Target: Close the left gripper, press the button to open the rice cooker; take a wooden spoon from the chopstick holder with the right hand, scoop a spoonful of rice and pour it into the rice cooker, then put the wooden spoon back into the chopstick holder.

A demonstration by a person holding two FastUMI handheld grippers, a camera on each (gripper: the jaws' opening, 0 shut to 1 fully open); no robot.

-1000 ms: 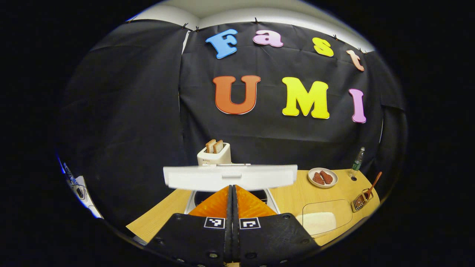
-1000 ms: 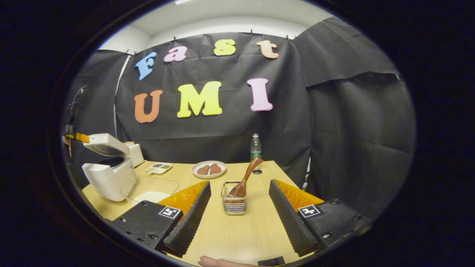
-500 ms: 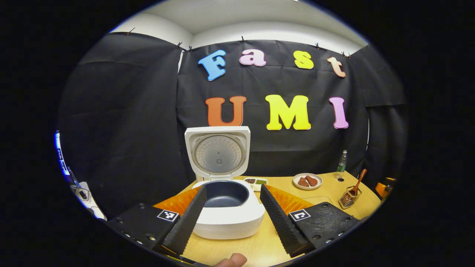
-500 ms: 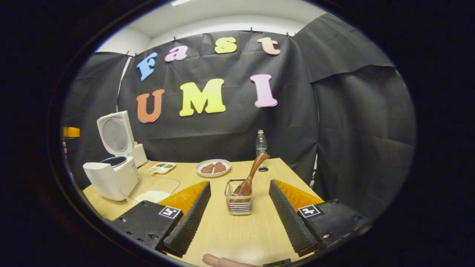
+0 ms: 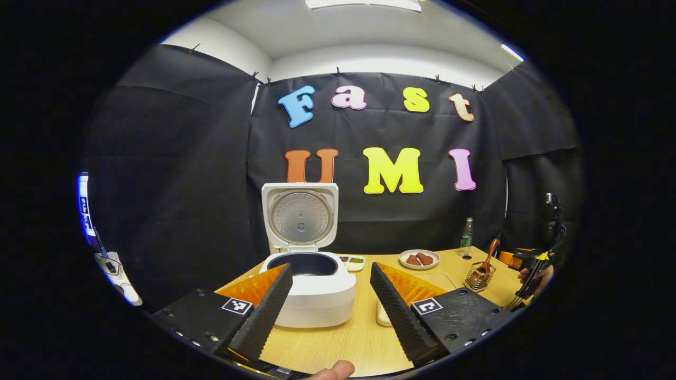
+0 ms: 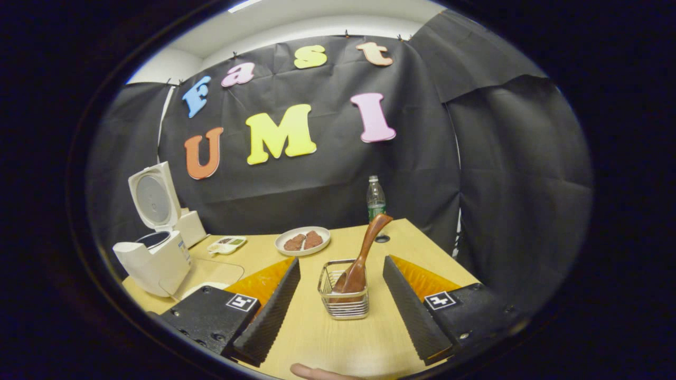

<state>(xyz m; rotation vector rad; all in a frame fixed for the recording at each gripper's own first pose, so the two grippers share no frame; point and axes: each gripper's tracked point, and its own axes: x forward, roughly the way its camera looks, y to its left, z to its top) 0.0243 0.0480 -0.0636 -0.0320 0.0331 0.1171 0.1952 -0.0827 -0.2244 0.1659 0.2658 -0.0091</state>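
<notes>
standing on the table [image 6: 338,338], the rice cooker [image 5: 311,287] has its lid [image 5: 300,217] raised upright. the left gripper [image 5: 330,301] hangs in front of the cooker, jaws released and holding nothing. well right of the cooker, the wooden spoon [image 6: 364,253] leans in the chopstick holder [image 6: 343,298], between the spread fingers of the right gripper [image 6: 340,311].

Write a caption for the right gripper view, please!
Open right gripper faces the spoon in its holder.
</notes>
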